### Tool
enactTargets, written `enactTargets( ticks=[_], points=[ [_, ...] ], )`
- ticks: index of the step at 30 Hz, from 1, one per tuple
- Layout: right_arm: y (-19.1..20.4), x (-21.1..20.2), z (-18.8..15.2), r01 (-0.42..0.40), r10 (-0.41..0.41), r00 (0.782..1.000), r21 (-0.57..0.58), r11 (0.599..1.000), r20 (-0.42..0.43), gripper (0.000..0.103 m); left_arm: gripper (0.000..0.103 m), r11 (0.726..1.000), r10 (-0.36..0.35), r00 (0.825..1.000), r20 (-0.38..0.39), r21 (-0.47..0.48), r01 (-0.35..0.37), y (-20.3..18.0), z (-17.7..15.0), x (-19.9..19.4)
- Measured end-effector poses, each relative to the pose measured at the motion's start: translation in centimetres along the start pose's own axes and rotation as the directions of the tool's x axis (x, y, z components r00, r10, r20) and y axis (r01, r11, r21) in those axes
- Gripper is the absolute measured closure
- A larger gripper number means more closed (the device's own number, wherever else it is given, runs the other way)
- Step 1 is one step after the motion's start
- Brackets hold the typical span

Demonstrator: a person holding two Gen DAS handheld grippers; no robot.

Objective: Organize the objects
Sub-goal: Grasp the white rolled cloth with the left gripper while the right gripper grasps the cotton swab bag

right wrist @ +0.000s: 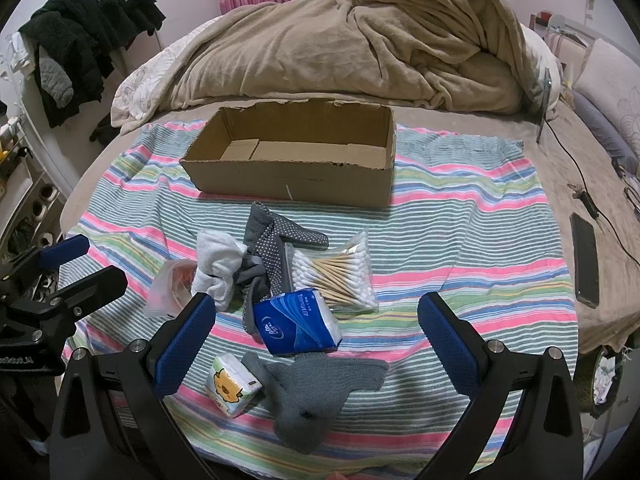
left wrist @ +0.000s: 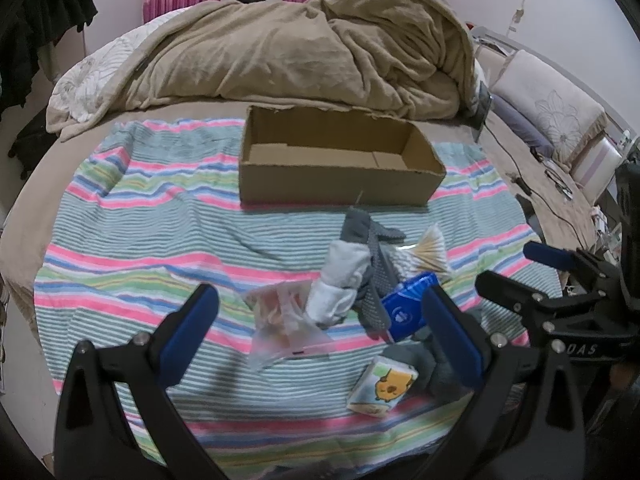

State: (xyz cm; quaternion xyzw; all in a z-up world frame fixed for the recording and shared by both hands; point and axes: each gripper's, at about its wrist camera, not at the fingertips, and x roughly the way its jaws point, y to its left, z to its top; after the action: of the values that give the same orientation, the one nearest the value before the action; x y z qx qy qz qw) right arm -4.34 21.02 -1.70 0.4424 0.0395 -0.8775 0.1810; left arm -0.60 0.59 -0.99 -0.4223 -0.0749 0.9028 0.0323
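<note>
**Operator:** Position of the items relative to each claw?

**Technician:** Clutter sits in one pile at centre frame on the striped towel (right wrist: pixel 460 216). The blue tissue pack (right wrist: pixel 298 322) lies directly ahead of the right gripper (right wrist: pixel 316 340), between its fingers in the right wrist view, long axis running lower left to upper right. Judged nearer to the right gripper than to the left gripper (left wrist: pixel 320 328).

**Operator:** Claw state?

**Technician:** Both sets of fingers stand wide apart, holding nothing.

**Operator:** Destination?

**Technician:** The cardboard box (right wrist: pixel 296 160), open-topped and bare inside, lies above the pile, at upper centre of the frame, long axis across the frame.

**Operator:** Surroundings and obstructions?

**Technician:** The cotton swab bag (right wrist: pixel 334 272) touches the pack at upper right. The dotted grey sock (right wrist: pixel 276 240) lies at its upper left, beside the white cloth (right wrist: pixel 218 268). The grey knit glove (right wrist: pixel 316 388) and the small cartoon tissue pack (right wrist: pixel 232 384) lie just below. The clear plastic bag (left wrist: pixel 280 320) sits between the left fingers. A phone (right wrist: pixel 585 260) lies well apart at the right edge.
</note>
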Motion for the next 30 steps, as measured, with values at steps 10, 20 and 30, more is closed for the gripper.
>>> enactTargets(
  ticks=[10, 20, 30],
  points=[
    [-1.0, 1.3, 0.6, 0.001, -0.001, 1.0, 0.009, 1.0, -0.02, 0.0, 0.001, 1.0, -0.008, 0.999, -0.042, 0.007, 0.009, 0.0, 0.1, 2.3],
    [-2.5, 3.8, 0.9, 0.006, -0.004, 0.998, 0.03, 1.0, -0.06, 0.0, 0.004, 0.999, -0.033, 0.993, -0.115, 0.032, 0.037, -0.4, 0.1, 6.0],
    [-3.8, 7.6, 1.3, -0.002, 0.006, 0.993, 0.032, 0.999, -0.114, 0.0, 0.016, 0.996, -0.044, 0.979, -0.197, 0.064, 0.058, -0.9, 0.1, 10.4]
  ],
)
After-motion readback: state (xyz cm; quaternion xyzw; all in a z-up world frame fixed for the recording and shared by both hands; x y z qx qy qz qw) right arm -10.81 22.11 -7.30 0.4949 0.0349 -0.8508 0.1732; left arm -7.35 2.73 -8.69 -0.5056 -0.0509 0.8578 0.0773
